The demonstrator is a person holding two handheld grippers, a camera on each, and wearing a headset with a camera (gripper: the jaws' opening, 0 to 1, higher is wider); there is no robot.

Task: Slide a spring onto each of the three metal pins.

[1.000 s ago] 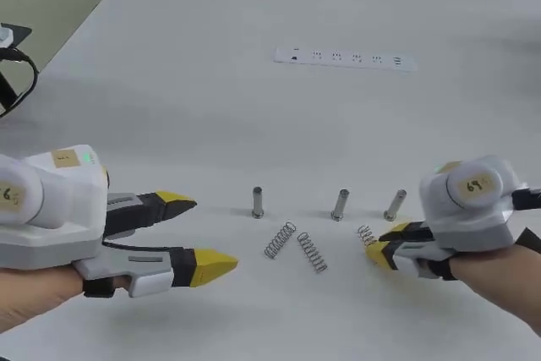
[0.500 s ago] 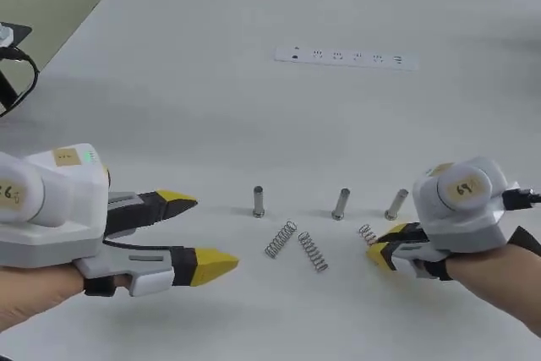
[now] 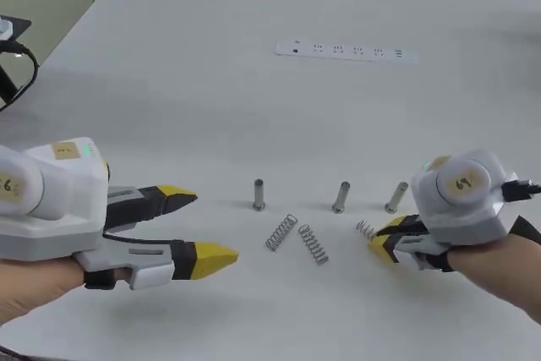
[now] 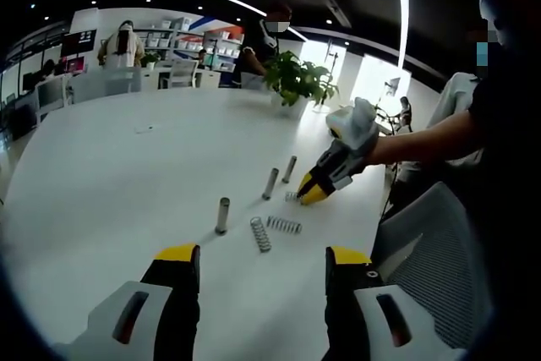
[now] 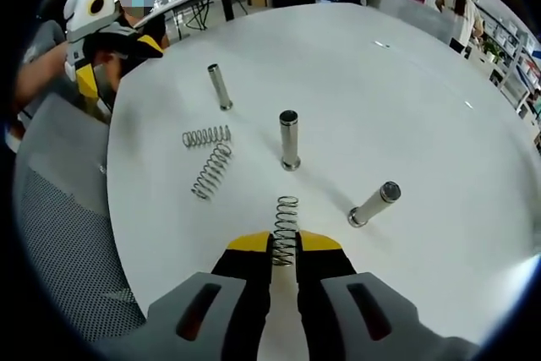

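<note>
Three metal pins stand upright in a row on the white table: left [image 3: 259, 194], middle [image 3: 341, 196] and right [image 3: 396, 196]. Two loose springs [image 3: 281, 232] [image 3: 312, 243] lie flat in front of them. My right gripper [image 3: 379, 243] is low at the right, shut on the near end of a third spring [image 5: 286, 224], which points at the middle pin [image 5: 289, 139]. My left gripper [image 3: 201, 226] hovers open at the left with nothing between its fingers, and the left pin [image 4: 222, 215] is ahead of it.
A white power strip [image 3: 345, 52] lies at the far side of the table. A black cable [image 3: 17, 73] hangs at the left edge. A grey mesh chair [image 4: 431, 251] stands by the table's near edge. People are far back in the room.
The right gripper has rolled slightly and stayed at the right-hand spring. The left gripper, pins and loose springs are as before; the camera has tilted a little.
</note>
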